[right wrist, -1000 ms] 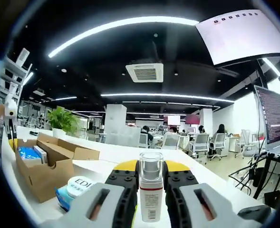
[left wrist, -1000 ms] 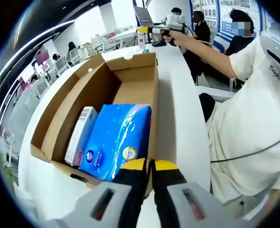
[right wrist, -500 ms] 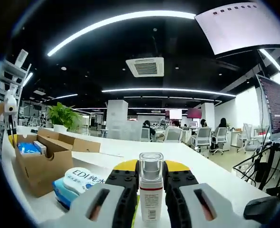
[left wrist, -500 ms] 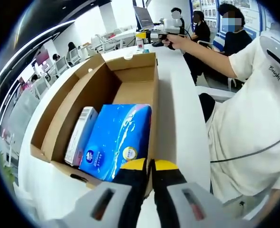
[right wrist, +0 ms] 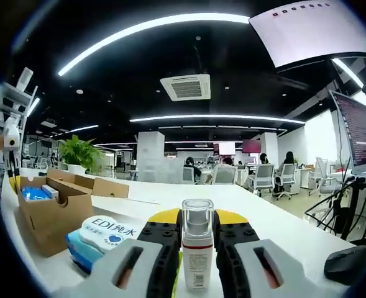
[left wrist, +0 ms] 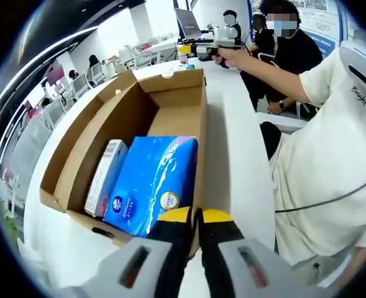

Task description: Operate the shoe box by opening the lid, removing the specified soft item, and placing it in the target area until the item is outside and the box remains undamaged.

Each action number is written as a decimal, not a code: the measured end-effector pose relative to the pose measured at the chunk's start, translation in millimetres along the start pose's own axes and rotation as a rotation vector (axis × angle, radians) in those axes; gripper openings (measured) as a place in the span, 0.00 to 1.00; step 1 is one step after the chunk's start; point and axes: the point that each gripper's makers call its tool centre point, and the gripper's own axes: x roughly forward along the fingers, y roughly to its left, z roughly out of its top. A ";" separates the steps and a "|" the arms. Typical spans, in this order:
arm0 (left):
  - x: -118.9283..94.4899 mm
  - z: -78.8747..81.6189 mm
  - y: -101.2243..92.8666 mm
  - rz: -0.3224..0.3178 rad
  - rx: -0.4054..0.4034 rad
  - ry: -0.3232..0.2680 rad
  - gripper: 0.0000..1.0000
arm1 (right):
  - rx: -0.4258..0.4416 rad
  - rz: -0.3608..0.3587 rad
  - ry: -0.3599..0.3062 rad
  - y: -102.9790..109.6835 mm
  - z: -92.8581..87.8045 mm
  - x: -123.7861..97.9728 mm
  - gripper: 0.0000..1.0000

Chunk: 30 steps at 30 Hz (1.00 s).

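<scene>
Gripping slim white plastic spray bottle (right wrist: pixel 197 248), right gripper (right wrist: pixel 197 239); left gripper (left wrist: pixel 197 218) clenched beside open cardboard shoe box (left wrist: pixel 170 99).

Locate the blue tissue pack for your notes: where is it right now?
In the left gripper view, the blue tissue pack lies inside the open shoe box, against its right wall, beside a white carton on its left.

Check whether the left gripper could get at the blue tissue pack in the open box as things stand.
Probably yes: the box is open, the blue tissue pack lies uncovered on top, just ahead of the left gripper, though its jaws are shut and would need opening.
</scene>
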 end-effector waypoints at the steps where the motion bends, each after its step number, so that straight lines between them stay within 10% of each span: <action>1: 0.0 0.0 0.1 0.000 -0.001 0.000 0.04 | 0.007 -0.003 0.001 -0.5 0.0 -0.1 0.18; 30: -0.5 0.1 0.2 0.004 0.002 -0.001 0.04 | 0.025 0.003 0.082 2.6 -15.5 -3.7 0.27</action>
